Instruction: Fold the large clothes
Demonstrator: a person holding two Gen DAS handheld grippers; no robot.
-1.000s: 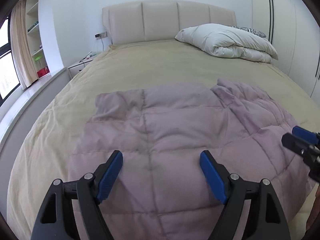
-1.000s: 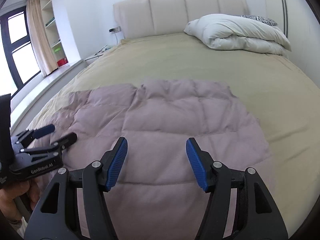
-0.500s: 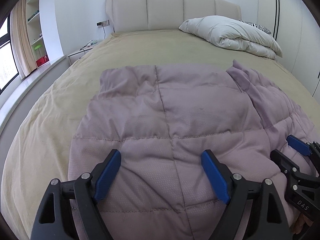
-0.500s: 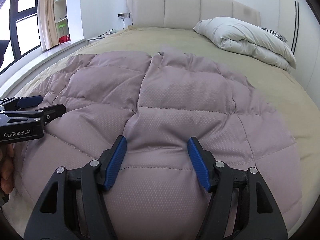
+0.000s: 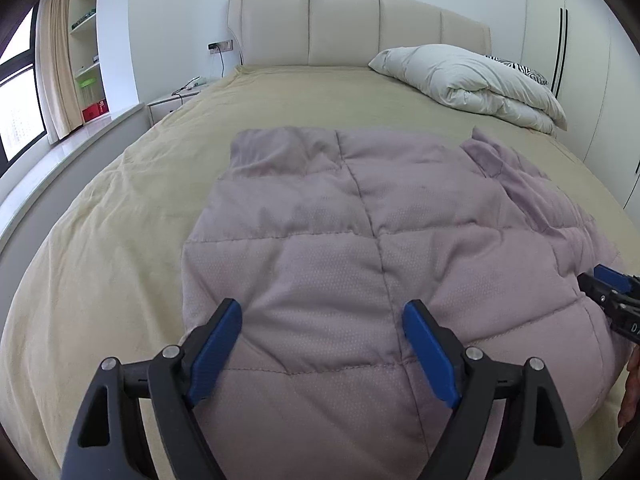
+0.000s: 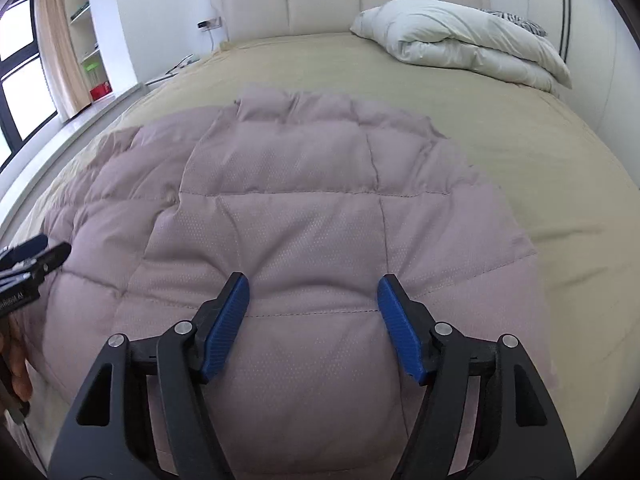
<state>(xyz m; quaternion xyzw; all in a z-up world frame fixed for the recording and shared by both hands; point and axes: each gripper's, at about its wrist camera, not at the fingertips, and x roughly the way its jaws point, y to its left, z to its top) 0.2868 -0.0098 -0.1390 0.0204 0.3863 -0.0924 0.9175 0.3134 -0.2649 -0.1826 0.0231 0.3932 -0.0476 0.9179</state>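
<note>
A large mauve quilted garment (image 5: 360,248) lies spread on the beige bed, its near edge at the foot of the bed; it also shows in the right wrist view (image 6: 304,216). My left gripper (image 5: 322,316) is open and empty, just above the garment's near left part. My right gripper (image 6: 313,294) is open and empty, above the near right part. The right gripper shows at the right edge of the left wrist view (image 5: 608,292). The left gripper shows at the left edge of the right wrist view (image 6: 36,252).
The beige bed (image 5: 120,208) has a padded headboard (image 5: 352,28) at the far end. A folded white duvet (image 5: 472,80) lies at the far right. A nightstand (image 5: 172,104), shelves and a window are on the left. White wardrobes are on the right.
Both grippers have pulled back and risen a little from the garment, which now looks farther away than half a second ago. Both stayed open. The garment has not visibly moved.
</note>
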